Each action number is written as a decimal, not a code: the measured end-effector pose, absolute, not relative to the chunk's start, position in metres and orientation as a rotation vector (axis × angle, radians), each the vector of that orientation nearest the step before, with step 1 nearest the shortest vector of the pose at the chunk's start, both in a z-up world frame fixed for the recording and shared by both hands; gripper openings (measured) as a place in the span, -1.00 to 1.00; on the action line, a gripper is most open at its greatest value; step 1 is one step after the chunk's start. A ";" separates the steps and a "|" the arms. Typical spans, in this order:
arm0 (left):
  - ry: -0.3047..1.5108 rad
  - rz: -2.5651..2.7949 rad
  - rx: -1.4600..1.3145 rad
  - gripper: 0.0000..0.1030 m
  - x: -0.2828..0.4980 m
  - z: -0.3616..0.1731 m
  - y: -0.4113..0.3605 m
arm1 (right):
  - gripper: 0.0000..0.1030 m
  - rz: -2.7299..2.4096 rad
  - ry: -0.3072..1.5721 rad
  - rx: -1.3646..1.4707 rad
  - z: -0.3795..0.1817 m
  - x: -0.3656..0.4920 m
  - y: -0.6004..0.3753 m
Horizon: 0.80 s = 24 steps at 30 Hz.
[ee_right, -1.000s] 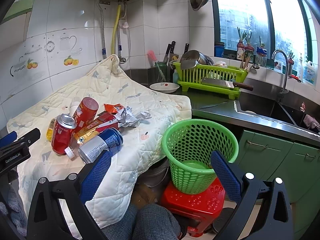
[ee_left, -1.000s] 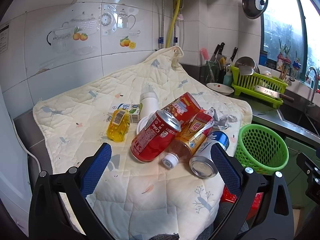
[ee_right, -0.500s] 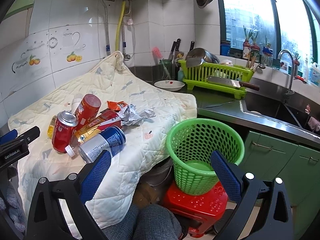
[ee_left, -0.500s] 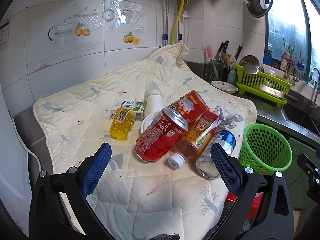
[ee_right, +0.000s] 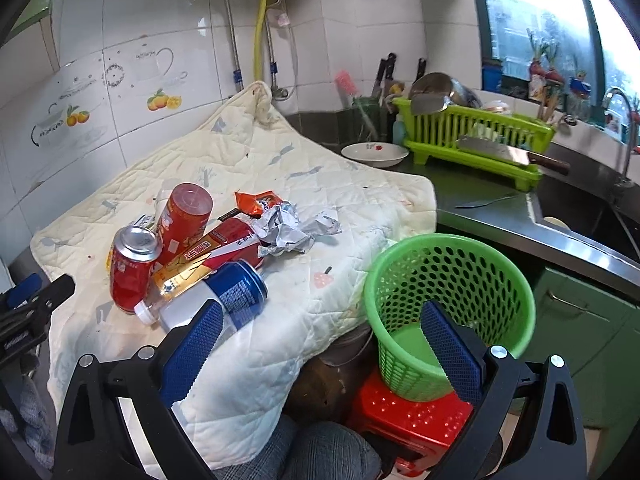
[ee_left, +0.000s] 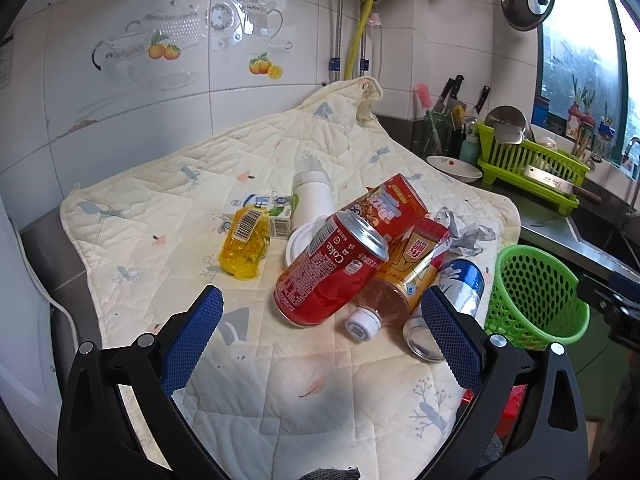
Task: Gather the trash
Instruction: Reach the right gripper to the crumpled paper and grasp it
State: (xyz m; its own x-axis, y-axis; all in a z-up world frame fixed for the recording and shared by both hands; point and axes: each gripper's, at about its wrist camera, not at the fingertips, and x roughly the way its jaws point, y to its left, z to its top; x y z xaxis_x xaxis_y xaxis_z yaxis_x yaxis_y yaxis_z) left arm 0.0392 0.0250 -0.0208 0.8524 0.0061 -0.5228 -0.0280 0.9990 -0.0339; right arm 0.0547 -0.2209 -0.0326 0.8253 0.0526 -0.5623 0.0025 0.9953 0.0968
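The trash lay heaped on a quilt (ee_left: 168, 216) spread over the tabletop: a Coke can (ee_left: 330, 270) leaning on a tea bottle (ee_left: 404, 276), a blue can (ee_left: 448, 304) beside it, a red tube (ee_left: 394, 204) behind, plus a yellow wrapper (ee_left: 244, 244), a carton (ee_left: 260, 206), a white cup (ee_left: 312, 196) and crumpled foil (ee_right: 288, 230). The pile sat near the quilt's edge, probably so each piece had a short trip to the basket (ee_right: 452, 312). That basket stood on a red stool (ee_right: 412, 420) just off the edge, below the quilt, and looked empty. The left gripper (ee_left: 320, 336) hovered in front of the Coke can, fingers spread and holding nothing. The right gripper (ee_right: 320, 346) hung between the blue can and the basket, fingers likewise spread and empty.
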 end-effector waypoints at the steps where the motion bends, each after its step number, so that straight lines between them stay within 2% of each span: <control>1: 0.554 0.012 -0.044 0.90 0.041 -0.022 0.026 | 0.87 0.043 0.606 0.096 -0.033 0.061 -0.221; 17: 0.567 -0.043 -0.029 0.90 0.055 -0.030 0.024 | 0.83 0.177 0.701 0.096 -0.045 0.194 -0.228; 19: 0.567 -0.049 -0.025 0.90 0.057 -0.030 0.023 | 0.77 0.191 0.729 0.106 -0.049 0.215 -0.229; 20: 0.567 -0.053 -0.025 0.90 0.057 -0.031 0.023 | 0.64 0.194 0.738 0.110 -0.050 0.222 -0.230; 24: 0.574 -0.063 -0.023 0.90 0.059 -0.032 0.022 | 0.54 0.245 0.802 0.131 -0.057 0.258 -0.229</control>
